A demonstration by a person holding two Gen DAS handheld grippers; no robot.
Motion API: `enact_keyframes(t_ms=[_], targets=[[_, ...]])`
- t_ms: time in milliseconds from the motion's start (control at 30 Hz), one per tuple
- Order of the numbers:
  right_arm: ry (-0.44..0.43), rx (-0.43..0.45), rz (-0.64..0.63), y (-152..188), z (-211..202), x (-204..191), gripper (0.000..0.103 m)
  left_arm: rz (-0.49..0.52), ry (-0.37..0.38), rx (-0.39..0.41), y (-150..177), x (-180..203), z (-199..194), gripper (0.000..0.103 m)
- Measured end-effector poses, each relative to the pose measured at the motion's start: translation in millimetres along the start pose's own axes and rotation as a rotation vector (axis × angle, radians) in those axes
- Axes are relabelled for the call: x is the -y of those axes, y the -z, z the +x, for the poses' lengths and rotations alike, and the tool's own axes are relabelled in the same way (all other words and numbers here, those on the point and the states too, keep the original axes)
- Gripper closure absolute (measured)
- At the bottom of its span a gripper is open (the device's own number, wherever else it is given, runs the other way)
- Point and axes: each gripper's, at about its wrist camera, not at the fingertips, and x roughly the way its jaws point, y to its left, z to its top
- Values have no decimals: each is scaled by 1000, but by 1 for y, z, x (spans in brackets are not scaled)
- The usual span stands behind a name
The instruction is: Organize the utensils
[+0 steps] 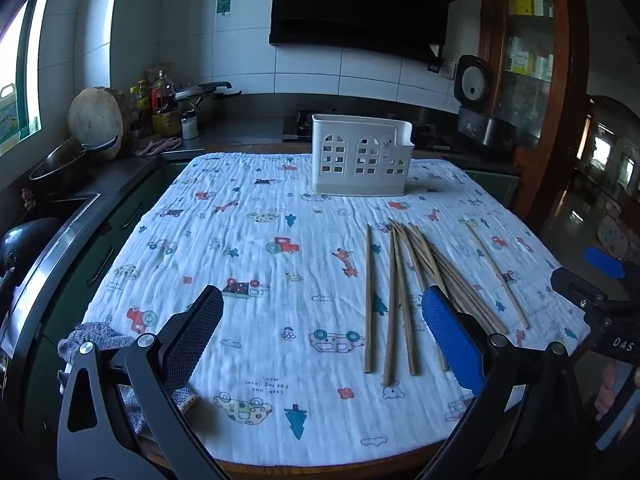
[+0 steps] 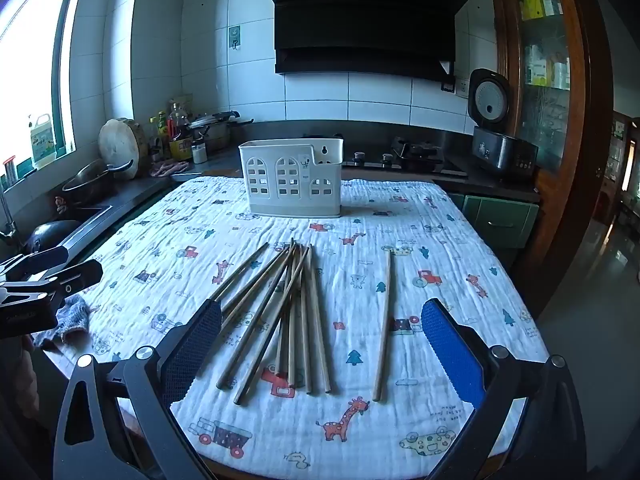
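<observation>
A white utensil holder with arched cut-out windows stood upright at the far edge of the tabletop, which was draped in a white cloth printed with cars, trees and giraffes. A loose bundle of wooden chopsticks lay fanned across the cloth nearer the cameras, well apart from the holder, with a single chopstick lying by itself just to their right. The right gripper hovered above the near ends of the bundle, its jaws spread wide and holding nothing. The left gripper hung over bare cloth to the left of the chopsticks, likewise wide open and empty, its blue-padded finger overlapping the bundle's edge in the left wrist view. A grey knitted cloth sat at the tabletop's left edge. Behind, a rice cooker with its lid raised stood on the kitchen counter below a black range hood.
</observation>
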Motion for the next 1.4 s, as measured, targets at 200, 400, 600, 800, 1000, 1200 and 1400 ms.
enact_keyframes(t_ms=[200,400,600,800,1000,1200,1400], targets=[[-3,7,3,1,-1,0,6,3,-12,1,2,4,0,5],[-1,11,4,0,0,2,6,5,-14,-5,-1,0,0,5],[-9,4,5,2,1,-1,6,8,-25,0,0,0,0,5],[-8,4,5,3,1,0,6,-3,-20,-4,1,-3,1,5],[-7,2,3,4,1,1,6,-12,-24,-8,1,-5,2,5],[-2,2,0,4,2,0,6,-18,-27,-11,1,-7,3,5],[-3,0,-1,6,3,0,6,-19,-29,-7,2,-7,2,5]])
